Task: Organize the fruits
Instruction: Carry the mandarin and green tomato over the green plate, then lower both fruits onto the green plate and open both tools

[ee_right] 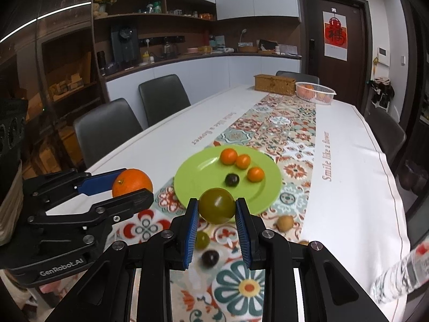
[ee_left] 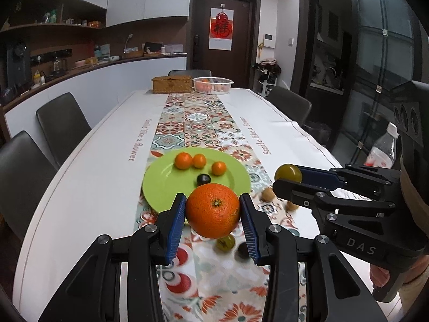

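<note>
Transport step is what's running, by my read: both grippers are carrying fruit clear of the table, with the green plate [ee_left: 161,185] lying just ahead of them.

Left gripper [ee_left: 213,216] is clamping the big orange [ee_left: 213,210] between its blue pads, stem end facing the camera, fruit hanging over the near rim of the plate. Right gripper [ee_right: 216,218] is pinching an olive-green round fruit [ee_right: 216,205], jaws narrow and pads pressing on both sides. In the left wrist view that same fruit is showing at the right gripper's tip, off to the right of the plate.

Plate is already holding three small oranges [ee_right: 228,156] in a loose row toward the back and one dark plum-like fruit [ee_right: 232,179] nearer the front. Front half of the plate is sitting bare.

Loose fruit is still lying on the patterned runner [ee_left: 198,123] below the grippers: a small green one [ee_right: 201,239], a dark one [ee_right: 209,258], and a couple of tan ones [ee_right: 284,222] to the right. So the sort is looking partway through.

Next move, as I judge it: bringing each fruit forward over bare plate, lowering until it's nearly resting, then opening. Big orange is needing the widest free patch; a drop from height is risking a roll into the small oranges or off the rim. Placing one at a time is keeping the two grippers from crowding each other.
</note>
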The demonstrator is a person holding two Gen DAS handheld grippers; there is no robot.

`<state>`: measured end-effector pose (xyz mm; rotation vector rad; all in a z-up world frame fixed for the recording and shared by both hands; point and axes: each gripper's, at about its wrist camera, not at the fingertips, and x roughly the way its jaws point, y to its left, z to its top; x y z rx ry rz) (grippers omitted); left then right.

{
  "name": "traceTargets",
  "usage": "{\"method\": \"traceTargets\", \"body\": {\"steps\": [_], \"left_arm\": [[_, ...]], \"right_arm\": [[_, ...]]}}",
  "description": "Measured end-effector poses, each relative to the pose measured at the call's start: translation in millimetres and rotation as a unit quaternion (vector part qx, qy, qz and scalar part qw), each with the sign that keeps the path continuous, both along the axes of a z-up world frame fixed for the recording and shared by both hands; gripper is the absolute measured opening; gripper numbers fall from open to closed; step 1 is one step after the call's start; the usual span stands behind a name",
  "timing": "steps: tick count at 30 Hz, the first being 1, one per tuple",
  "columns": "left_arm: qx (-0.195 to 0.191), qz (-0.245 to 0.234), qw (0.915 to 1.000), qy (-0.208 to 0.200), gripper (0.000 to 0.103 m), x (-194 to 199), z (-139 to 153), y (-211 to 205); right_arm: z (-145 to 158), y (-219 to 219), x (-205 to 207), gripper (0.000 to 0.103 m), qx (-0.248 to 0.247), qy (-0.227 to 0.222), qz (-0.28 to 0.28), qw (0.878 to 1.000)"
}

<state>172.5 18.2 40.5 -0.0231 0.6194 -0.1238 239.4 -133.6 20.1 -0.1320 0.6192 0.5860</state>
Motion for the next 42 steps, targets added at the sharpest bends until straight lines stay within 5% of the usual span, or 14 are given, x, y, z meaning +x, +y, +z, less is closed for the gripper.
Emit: {"method": "traceTargets", "body": {"steps": [16, 33, 42], "left_arm": [[-0.016, 0.010, 0.9994, 0.029, 0.040, 71, -4, 34], [-0.034, 0.017, 0.9913, 0.126, 0.040, 151, -66, 50], [-0.020, 0.024, 0.9890, 0.144, 0.043, 164, -85, 48]], "right_arm": [[-1, 28, 70, 0.029, -0.022, 0.028, -0.020, 0.999], [-54, 43, 142, 0.029, -0.057, 0.124, -0.048, 0.990], [-69, 44, 154, 0.029, -0.059, 0.140, -0.055, 0.987]]}}
